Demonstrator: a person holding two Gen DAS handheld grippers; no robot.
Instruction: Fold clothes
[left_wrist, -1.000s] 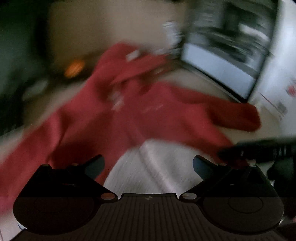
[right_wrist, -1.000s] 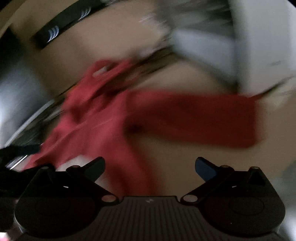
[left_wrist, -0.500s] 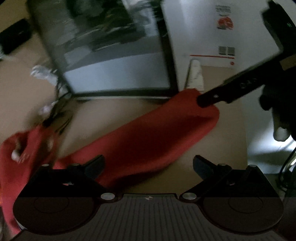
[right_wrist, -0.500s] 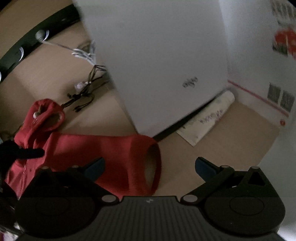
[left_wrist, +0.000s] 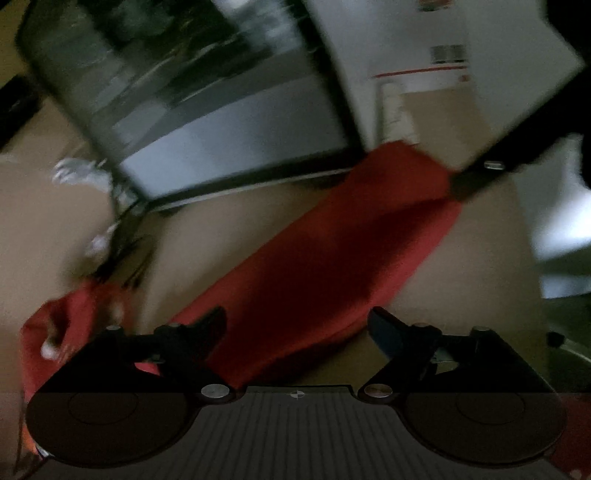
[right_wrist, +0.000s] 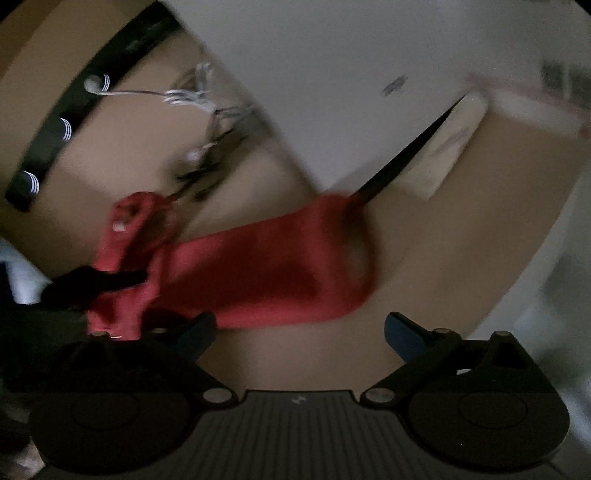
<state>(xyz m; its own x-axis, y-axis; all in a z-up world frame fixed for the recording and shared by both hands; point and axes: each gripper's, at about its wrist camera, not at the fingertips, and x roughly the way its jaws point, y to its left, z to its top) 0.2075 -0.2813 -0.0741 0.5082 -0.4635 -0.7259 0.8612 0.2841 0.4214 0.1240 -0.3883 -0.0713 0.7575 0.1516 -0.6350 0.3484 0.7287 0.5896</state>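
A red long-sleeved garment (left_wrist: 332, 258) lies on a tan table, one sleeve stretched out toward the upper right; it also shows in the right wrist view (right_wrist: 258, 273), with its collar (right_wrist: 129, 214) at the left. My left gripper (left_wrist: 297, 328) is open and empty, just above the sleeve near the shoulder. My right gripper (right_wrist: 301, 332) is open and empty, just short of the sleeve's cuff end (right_wrist: 351, 258). In the left wrist view the right gripper's dark finger (left_wrist: 476, 177) reaches the cuff. Both views are blurred.
A monitor (left_wrist: 221, 110) stands at the back of the table, its white rear (right_wrist: 332, 74) facing the right wrist camera. Tangled cables (right_wrist: 207, 155) lie near the collar. A black bar with white stripes (right_wrist: 55, 140) lies at the far left. A white wall (left_wrist: 424, 44) is behind.
Both cameras swung from the garment's body to its right sleeve. In the last half second both grippers closed in on the sleeve, which looks larger. Both stayed open.
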